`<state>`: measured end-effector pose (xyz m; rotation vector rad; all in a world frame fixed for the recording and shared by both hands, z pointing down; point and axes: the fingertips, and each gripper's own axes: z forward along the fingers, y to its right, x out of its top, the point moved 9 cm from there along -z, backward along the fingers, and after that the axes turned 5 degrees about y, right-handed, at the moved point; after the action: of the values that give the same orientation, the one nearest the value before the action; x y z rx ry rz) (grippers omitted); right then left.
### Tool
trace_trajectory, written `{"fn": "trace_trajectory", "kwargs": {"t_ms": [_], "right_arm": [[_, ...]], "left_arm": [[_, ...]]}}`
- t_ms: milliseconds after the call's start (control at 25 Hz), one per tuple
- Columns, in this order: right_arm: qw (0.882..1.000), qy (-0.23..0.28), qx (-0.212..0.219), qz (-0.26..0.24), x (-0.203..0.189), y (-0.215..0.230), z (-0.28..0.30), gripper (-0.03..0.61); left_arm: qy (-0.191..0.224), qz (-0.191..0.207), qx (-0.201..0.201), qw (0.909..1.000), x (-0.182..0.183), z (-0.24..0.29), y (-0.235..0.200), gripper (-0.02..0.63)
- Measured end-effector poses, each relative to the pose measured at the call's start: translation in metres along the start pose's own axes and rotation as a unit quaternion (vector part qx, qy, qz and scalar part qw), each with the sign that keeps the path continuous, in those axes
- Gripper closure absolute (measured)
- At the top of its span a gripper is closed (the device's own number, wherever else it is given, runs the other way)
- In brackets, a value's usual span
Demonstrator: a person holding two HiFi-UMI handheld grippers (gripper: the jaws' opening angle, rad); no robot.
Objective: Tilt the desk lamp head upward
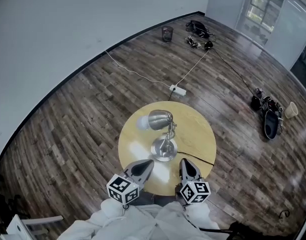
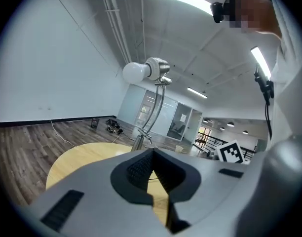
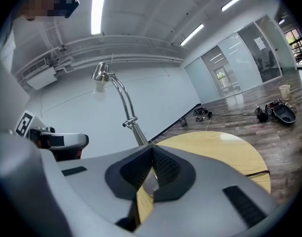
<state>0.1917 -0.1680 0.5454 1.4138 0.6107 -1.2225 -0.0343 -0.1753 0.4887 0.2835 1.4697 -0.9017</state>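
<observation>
Lamp head (image 1: 160,118) sat over the middle of the round desk (image 1: 203,134), carried high on a curved chrome neck (image 1: 170,132) that rose from a round base (image 1: 164,149). In the head view its long axis ran from 3 o'clock to 9 o'clock, with the white bulb (image 1: 143,123) at the 9 o'clock end. The left gripper view showed that axis about level, the bulb perhaps a touch lower than the shade.

The left gripper (image 1: 148,163) waited at the desk's 6 o'clock edge, its jaws closed on nothing. The lamp head lay at about 12 to 1 o'clock from it, and well above. The right gripper (image 1: 185,162) sat near it toward 5 o'clock, likewise closed and empty. A sliver of the chrome base showed through the gap behind its shut tips, yet the head view placed it apart from the base. From it the lamp head lay at 11 o'clock.

Neither gripper touched the lamp. By this layout the left looked a little nearer and on the bulb's side, so raising that end would suit it, while the right was placed to steady the base.
</observation>
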Motion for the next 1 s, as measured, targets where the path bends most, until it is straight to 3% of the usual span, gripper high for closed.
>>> {"fn": "trace_trajectory", "kwargs": {"t_ms": [200,360,560,680,1000], "right_arm": [[1.0,0.012,-0.012,-0.004,-0.009,-0.023,-0.031,0.565],[1.0,0.017,-0.018,0.005,-0.029,-0.054,-0.071,0.565],[0.999,0.008,-0.029,0.015,-0.062,-0.097,-0.124,0.565],[0.999,0.0,-0.036,0.015,-0.076,-0.111,-0.154,0.565],[0.998,0.043,-0.036,-0.002,-0.059,-0.126,-0.196,0.565]], "left_arm": [[0.007,0.014,0.039,0.9991,-0.007,-0.031,0.01,0.612],[0.009,0.021,0.035,0.9991,-0.022,-0.071,0.027,0.612],[0.001,-0.03,0.036,0.9989,-0.051,-0.125,0.04,0.612],[0.001,-0.031,0.035,0.9989,-0.064,-0.151,0.054,0.612],[0.024,-0.012,0.033,0.9991,-0.064,-0.174,0.087,0.612]]}}
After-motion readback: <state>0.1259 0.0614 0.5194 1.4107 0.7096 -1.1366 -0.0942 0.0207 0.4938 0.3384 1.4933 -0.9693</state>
